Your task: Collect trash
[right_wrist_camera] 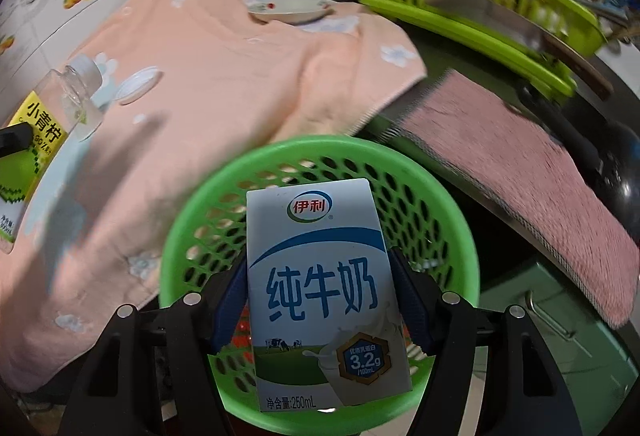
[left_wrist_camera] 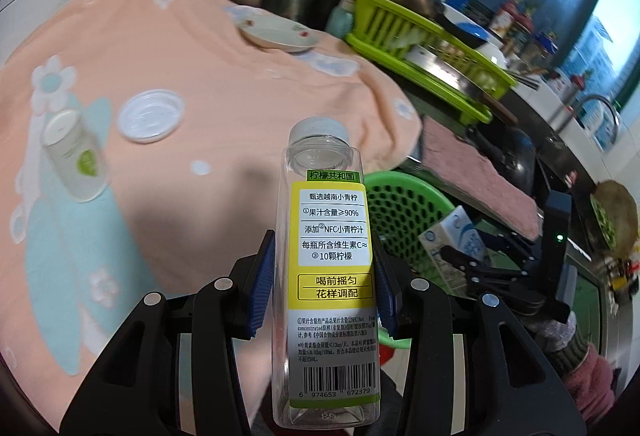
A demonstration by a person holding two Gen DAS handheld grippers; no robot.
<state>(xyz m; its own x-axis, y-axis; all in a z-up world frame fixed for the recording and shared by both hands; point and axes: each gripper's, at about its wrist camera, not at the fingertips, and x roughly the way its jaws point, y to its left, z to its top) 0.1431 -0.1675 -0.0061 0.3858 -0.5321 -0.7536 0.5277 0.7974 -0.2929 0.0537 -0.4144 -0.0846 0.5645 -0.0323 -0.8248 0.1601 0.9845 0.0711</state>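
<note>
My left gripper (left_wrist_camera: 326, 276) is shut on a clear empty juice bottle (left_wrist_camera: 328, 276) with a yellow-green label, held upright above the peach towel's edge. The bottle also shows at the left of the right wrist view (right_wrist_camera: 36, 132). My right gripper (right_wrist_camera: 320, 300) is shut on a white and blue milk carton (right_wrist_camera: 324, 292), held over the round green perforated basket (right_wrist_camera: 420, 188). The basket (left_wrist_camera: 400, 204) and carton (left_wrist_camera: 452, 240) also show in the left wrist view. A white plastic lid (left_wrist_camera: 151, 115) and a small clear jar (left_wrist_camera: 76, 156) lie on the towel.
A peach flowered towel (left_wrist_camera: 200, 48) covers the counter, with a white plate (left_wrist_camera: 280, 32) at its far edge. A lime dish rack (left_wrist_camera: 420, 48) with pans stands behind. A pink cloth (right_wrist_camera: 520, 176) lies right of the basket, beside a dark pan (left_wrist_camera: 516, 160).
</note>
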